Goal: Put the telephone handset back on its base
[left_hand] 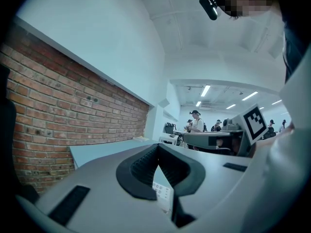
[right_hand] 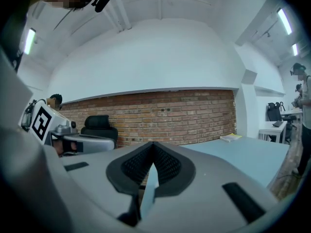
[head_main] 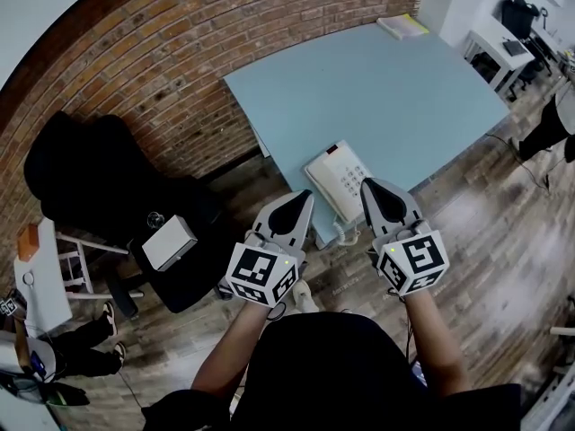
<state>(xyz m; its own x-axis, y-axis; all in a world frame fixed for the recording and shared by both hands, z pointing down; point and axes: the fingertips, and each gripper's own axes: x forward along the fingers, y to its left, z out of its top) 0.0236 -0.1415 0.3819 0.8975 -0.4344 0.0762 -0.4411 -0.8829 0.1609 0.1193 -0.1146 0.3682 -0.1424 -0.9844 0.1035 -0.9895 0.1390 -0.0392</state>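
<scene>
A white telephone (head_main: 337,180) with a red patch near its top sits at the near corner of the light blue table (head_main: 404,97). Its handset (head_main: 325,196) appears to lie along the base's left side, and a coiled cord (head_main: 346,233) hangs off the table edge. My left gripper (head_main: 305,197) hovers just left of the phone, off the table's corner, jaws shut and empty. My right gripper (head_main: 370,185) is over the phone's right edge, also shut and empty. In the left gripper view the shut jaws (left_hand: 158,160) show a strip of keypad (left_hand: 163,194) below them. The right gripper view's jaws (right_hand: 154,154) are closed.
A brick wall (head_main: 180,52) runs behind the table. A black office chair (head_main: 99,182) with a white box (head_main: 169,242) stands to the left. A yellow-edged book (head_main: 402,25) lies at the table's far end. A person (head_main: 550,124) stands at the right by a white desk (head_main: 499,52).
</scene>
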